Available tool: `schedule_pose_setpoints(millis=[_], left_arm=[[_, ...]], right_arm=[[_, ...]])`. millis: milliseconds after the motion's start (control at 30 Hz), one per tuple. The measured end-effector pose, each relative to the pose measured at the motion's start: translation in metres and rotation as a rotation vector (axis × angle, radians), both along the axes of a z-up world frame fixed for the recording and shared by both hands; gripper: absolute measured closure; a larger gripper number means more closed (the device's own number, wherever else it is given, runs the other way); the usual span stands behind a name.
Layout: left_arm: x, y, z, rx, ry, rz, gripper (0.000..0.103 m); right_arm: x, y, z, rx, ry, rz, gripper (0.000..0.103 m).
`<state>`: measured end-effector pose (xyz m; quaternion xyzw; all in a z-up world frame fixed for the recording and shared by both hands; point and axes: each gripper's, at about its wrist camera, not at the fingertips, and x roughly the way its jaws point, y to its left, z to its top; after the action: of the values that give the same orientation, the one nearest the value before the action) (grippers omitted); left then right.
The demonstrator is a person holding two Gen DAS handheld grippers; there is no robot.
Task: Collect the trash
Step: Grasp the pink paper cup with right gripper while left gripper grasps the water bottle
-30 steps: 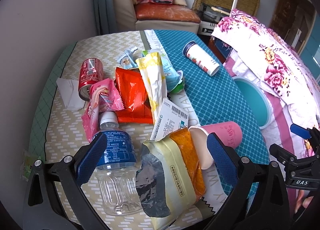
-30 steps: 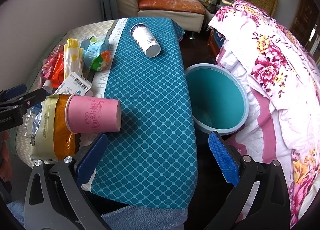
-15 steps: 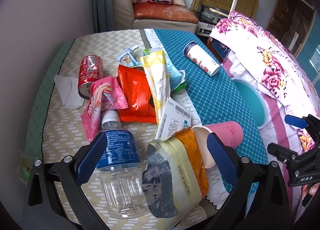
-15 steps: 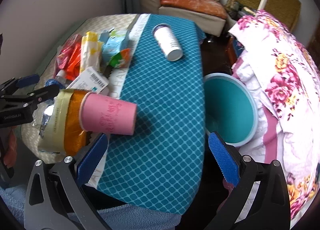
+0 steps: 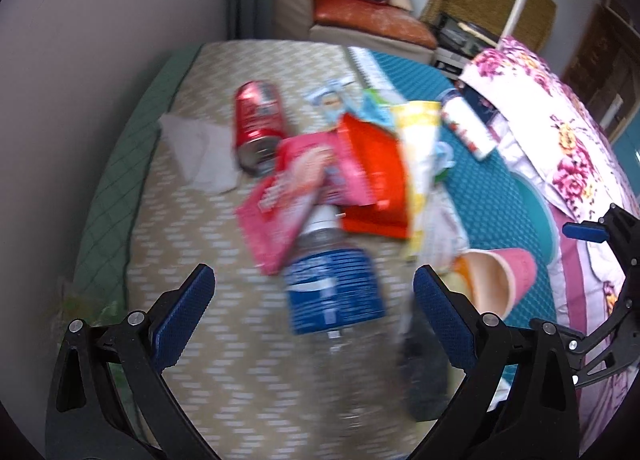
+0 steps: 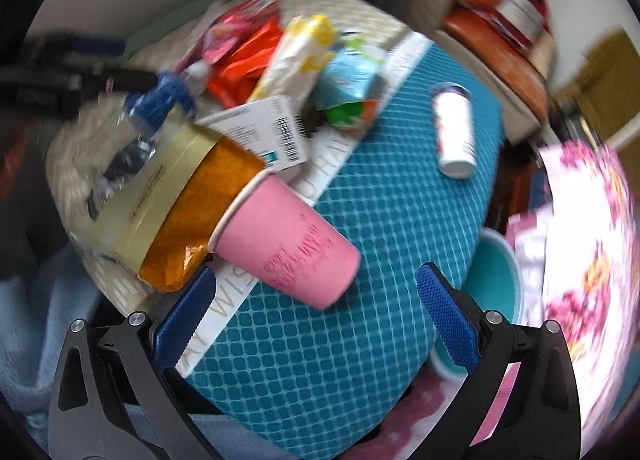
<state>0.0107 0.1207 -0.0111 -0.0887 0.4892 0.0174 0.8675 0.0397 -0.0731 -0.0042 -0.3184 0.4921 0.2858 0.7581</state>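
Note:
Trash lies piled on a table. A clear plastic bottle with a blue label [image 5: 334,292] lies on its side between the open jaws of my left gripper [image 5: 312,310]. A red can [image 5: 256,121], pink wrapper [image 5: 288,195] and orange wrapper [image 5: 374,175] lie beyond it. A pink paper cup [image 6: 286,238] lies on its side just ahead of my open right gripper [image 6: 316,310], with an orange-and-cream bag [image 6: 172,211] to its left. A teal bin [image 6: 494,280] stands beside the table at the right. Both views are blurred.
A white tube container [image 6: 454,133] lies on the teal-checked cloth [image 6: 304,372]. A white tissue [image 5: 198,151] lies at the table's left. A flowered bed cover [image 5: 560,131] is at the right, a sofa [image 5: 360,19] behind. A wall runs along the left.
My left gripper has swung left, so the bottle now sits centred between its jaws. My right gripper has swung left and tilted, bringing the pink cup to its centre.

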Motion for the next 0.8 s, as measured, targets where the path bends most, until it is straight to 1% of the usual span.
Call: schedule_pose_setpoints(millis=[133, 167, 267, 367, 433, 467, 500, 533, 633, 700, 767, 800], left_arm=[[-0.004, 0.019, -0.007, 0.003, 0.038, 0.017, 0.004], [-0.005, 0.021, -0.009, 0.001, 0.047, 0.015, 0.004], [-0.006, 0.026, -0.015, -0.022, 0.081, 0.001, 0.004], [-0.006, 0.023, -0.019, -0.019, 0.106, -0.016, 0.004], [-0.005, 0.017, -0.019, -0.024, 0.117, -0.036, 0.004], [-0.004, 0.014, -0.019, -0.022, 0.119, -0.042, 0.004], [-0.003, 0.010, -0.019, -0.012, 0.120, -0.049, 0.004], [-0.002, 0.007, -0.019, -0.002, 0.122, -0.056, 0.004], [0.003, -0.004, -0.023, 0.021, 0.136, -0.084, 0.004], [0.006, -0.008, -0.027, 0.045, 0.139, -0.093, 0.004], [0.010, -0.007, -0.032, 0.023, 0.148, -0.095, 0.004], [0.012, -0.007, -0.034, 0.018, 0.152, -0.092, 0.004]], right_arm=[[0.006, 0.013, -0.011, -0.072, 0.038, 0.104, 0.006], [0.009, 0.017, -0.016, -0.106, 0.050, 0.139, 0.006], [0.013, 0.025, -0.027, -0.159, 0.062, 0.207, 0.006], [0.014, 0.034, -0.036, -0.171, 0.071, 0.250, 0.006], [0.012, 0.038, -0.039, -0.168, 0.060, 0.271, 0.011], [0.013, 0.039, -0.040, -0.163, 0.062, 0.272, 0.020], [0.014, 0.039, -0.043, -0.151, 0.082, 0.262, 0.039], [0.015, 0.038, -0.044, -0.138, 0.081, 0.240, 0.037], [0.018, 0.031, -0.040, -0.098, 0.095, 0.188, 0.040], [0.023, 0.022, -0.038, -0.061, 0.134, 0.109, 0.040], [0.027, 0.010, -0.036, -0.028, 0.162, 0.018, 0.040], [0.028, 0.006, -0.035, -0.013, 0.174, -0.011, 0.040]])
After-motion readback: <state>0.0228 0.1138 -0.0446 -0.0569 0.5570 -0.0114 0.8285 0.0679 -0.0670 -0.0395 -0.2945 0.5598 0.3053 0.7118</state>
